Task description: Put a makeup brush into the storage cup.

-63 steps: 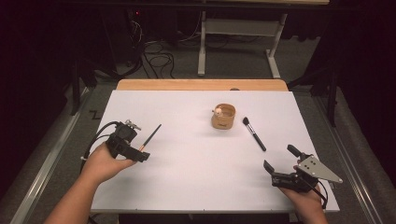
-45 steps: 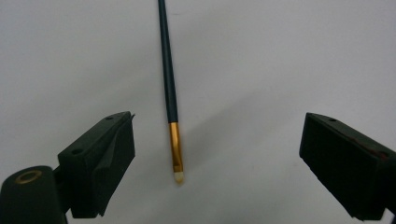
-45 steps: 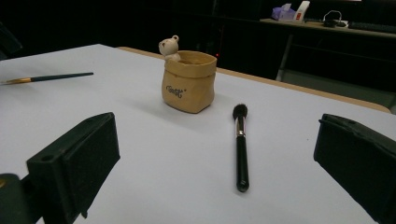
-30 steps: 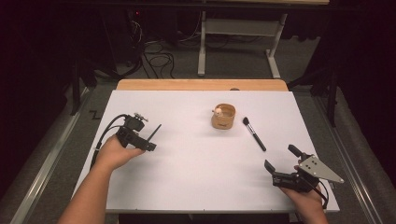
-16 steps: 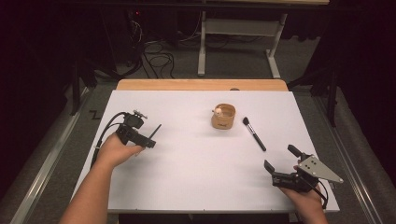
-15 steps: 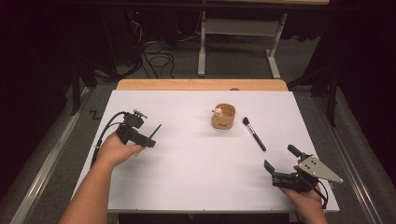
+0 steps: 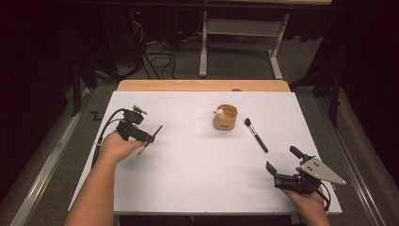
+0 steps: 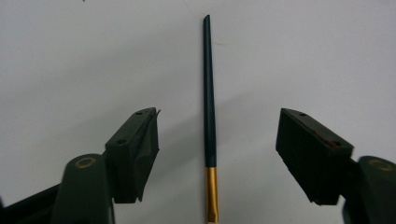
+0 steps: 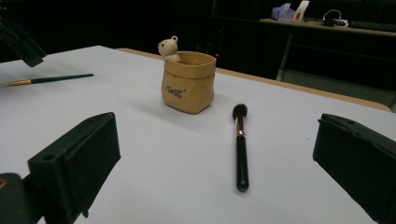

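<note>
So the left gripper (image 7: 143, 137) sits over the thin brush (image 8: 209, 116) at the left side of the white worktop (image 7: 197, 165). The jaws have just been closing in on it, but they aren't touching yet: in the left gripper view there's a clear gap on both sides of the dark handle, with the gold ferrule down at the bottom edge between them. The brush lies flat on the worktop, its pointed handle end aiming away from the hand.

The right gripper (image 7: 282, 167) rests at the near right corner, jaws spread wide with nothing between them.

As for other stuff around: a little tan pot (image 7: 225, 117) with a bear figure on its rim stands near the middle toward the far side, and a black makeup brush (image 7: 256, 135) lies just to the right of it, bristles pointing away. Both are well apart from the thin brush, so nothing crowds the left gripper's spot. A wooden strip (image 7: 202, 85) runs along the worktop's far edge.
</note>
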`<state>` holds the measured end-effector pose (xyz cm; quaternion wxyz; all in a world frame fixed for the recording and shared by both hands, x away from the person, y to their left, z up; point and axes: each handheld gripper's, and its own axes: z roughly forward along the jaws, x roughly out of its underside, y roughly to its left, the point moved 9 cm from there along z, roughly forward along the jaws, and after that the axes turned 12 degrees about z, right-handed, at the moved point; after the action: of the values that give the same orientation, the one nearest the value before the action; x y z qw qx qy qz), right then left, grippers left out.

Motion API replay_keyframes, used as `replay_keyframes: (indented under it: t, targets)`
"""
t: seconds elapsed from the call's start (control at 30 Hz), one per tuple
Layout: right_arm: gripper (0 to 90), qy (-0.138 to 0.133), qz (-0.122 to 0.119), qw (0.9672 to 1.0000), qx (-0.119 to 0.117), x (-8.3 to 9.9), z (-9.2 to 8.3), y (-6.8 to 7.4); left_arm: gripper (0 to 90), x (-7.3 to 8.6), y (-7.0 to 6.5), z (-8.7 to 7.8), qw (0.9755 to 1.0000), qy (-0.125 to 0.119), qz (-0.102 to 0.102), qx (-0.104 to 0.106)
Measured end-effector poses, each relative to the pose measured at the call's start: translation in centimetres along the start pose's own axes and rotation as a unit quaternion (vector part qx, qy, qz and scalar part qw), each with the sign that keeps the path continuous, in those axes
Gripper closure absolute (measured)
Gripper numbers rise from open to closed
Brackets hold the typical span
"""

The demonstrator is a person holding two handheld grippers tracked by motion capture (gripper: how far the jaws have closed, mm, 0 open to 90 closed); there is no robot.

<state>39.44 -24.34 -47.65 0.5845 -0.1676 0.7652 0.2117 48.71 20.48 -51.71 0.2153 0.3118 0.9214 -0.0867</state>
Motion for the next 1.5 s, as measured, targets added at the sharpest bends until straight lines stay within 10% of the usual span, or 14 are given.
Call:
replay_keyframes:
  t: [0.9,1.5]
  targets:
    - [1.7,-0.001,0.001,1.0,0.001,0.0,-0.1,0.1,67.8,1.0,-0.4,1.3,0.9985,0.053,0.014,0.008]
    - [1.7,-0.002,0.003,1.0,0.001,0.1,-0.1,0.1,73.0,1.5,-0.4,2.0,0.9969,0.074,0.028,0.0]
